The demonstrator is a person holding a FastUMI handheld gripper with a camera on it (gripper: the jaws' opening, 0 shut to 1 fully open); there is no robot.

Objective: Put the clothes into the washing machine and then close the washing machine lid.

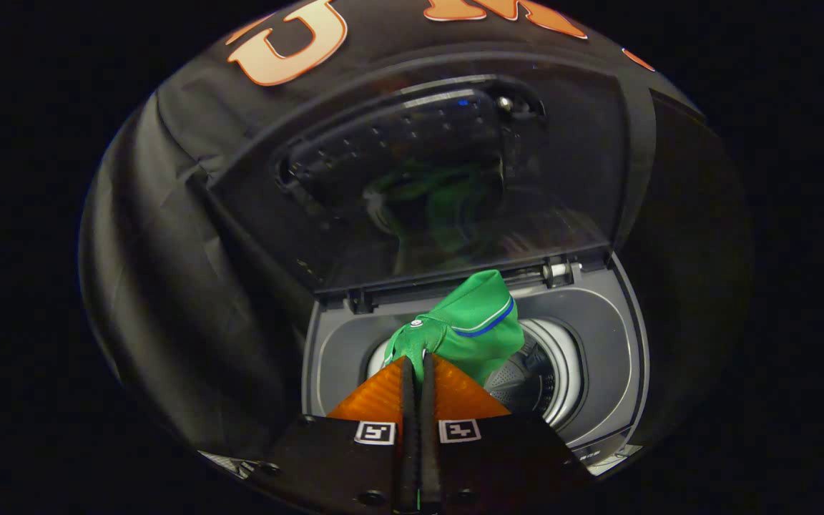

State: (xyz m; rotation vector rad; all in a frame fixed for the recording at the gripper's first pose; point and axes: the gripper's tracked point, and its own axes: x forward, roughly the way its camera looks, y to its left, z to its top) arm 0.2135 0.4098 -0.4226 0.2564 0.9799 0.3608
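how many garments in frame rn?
1. A green garment pinched at the tips of the gripper, hanging over the open washing machine drum, in front of the raised lid. More could lie deeper in the drum, hidden by the fingers.

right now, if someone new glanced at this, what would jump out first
The bright green garment stands out most, pinched at the tips of the gripper and hanging over the round drum opening of the washing machine. Next is the raised lid standing open behind it, its dark glass showing a faint green reflection of the cloth.
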